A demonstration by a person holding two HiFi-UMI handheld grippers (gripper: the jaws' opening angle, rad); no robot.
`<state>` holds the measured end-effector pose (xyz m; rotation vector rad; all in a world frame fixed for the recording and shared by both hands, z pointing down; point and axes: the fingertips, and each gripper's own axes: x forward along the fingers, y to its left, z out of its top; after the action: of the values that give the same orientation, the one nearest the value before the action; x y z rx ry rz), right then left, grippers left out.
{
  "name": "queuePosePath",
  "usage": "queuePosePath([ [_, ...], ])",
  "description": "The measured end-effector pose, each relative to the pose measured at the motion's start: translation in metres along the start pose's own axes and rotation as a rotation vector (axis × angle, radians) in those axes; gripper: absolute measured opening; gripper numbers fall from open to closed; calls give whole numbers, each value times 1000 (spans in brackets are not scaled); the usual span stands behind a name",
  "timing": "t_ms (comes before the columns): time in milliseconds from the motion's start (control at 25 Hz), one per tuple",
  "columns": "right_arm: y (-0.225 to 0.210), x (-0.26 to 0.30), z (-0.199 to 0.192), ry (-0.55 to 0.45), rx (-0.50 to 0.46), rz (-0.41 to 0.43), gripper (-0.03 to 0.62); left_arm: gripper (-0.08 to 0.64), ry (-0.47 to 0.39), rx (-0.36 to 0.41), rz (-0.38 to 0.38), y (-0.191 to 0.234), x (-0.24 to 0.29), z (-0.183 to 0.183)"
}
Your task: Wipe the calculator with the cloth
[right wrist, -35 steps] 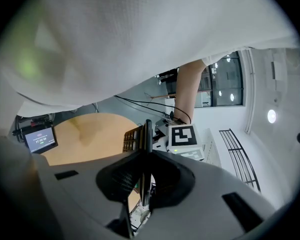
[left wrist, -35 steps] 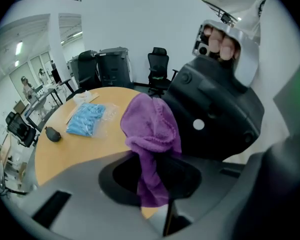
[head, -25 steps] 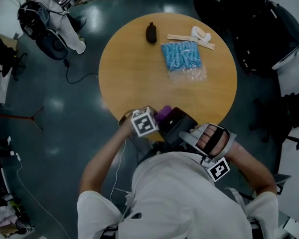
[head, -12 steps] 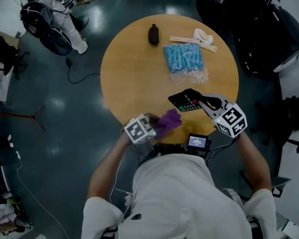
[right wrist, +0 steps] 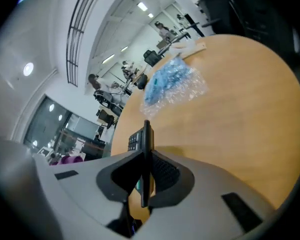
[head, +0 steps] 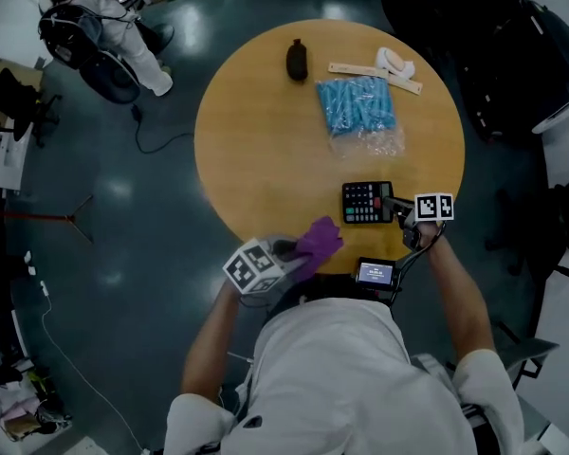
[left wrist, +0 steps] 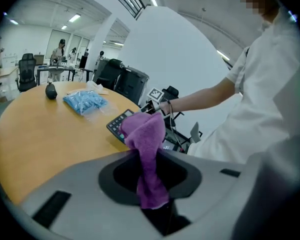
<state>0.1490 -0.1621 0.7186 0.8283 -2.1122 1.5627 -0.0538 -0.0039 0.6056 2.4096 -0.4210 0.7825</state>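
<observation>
A black calculator (head: 367, 202) lies face up on the round wooden table (head: 266, 140), near its front right edge. My right gripper (head: 398, 207) is shut on the calculator's right edge. In the right gripper view the calculator (right wrist: 146, 149) shows edge-on, clamped between the jaws. My left gripper (head: 299, 254) hovers at the table's near edge, shut on a purple cloth (head: 316, 241). The cloth (left wrist: 146, 134) bunches up out of the jaws in the left gripper view, with the calculator (left wrist: 117, 125) just beyond it. Cloth and calculator are apart.
A clear bag of blue items (head: 357, 107) lies past the calculator. A black pouch (head: 297, 60) and a pale strip with a white piece (head: 394, 67) sit at the far edge. A small screen device (head: 376, 273) hangs by my waist. Chairs and a person stand around.
My right gripper swung the calculator from against my chest out and down onto the table, turning it face up. My left gripper with the cloth shifted only slightly.
</observation>
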Motion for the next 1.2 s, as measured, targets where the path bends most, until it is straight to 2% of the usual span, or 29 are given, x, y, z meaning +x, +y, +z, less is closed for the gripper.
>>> queuePosePath([
  [120,-23,11,-9,-2,85,0,54,86,-11,-36,4,-4,1,-4],
  [240,-34,18,-13,6,111,-2,54,86,-4,-60,8,-7,3,-10],
  [680,-57,29,-24,82,90,-58,54,86,-32,-91,23,-12,6,-11],
  [1040,-58,32,-22,119,31,-150,66,86,-52,-103,27,-15,6,-12],
  [1200,-58,28,-16,96,25,-170,91,86,-64,-102,27,-16,6,-11],
])
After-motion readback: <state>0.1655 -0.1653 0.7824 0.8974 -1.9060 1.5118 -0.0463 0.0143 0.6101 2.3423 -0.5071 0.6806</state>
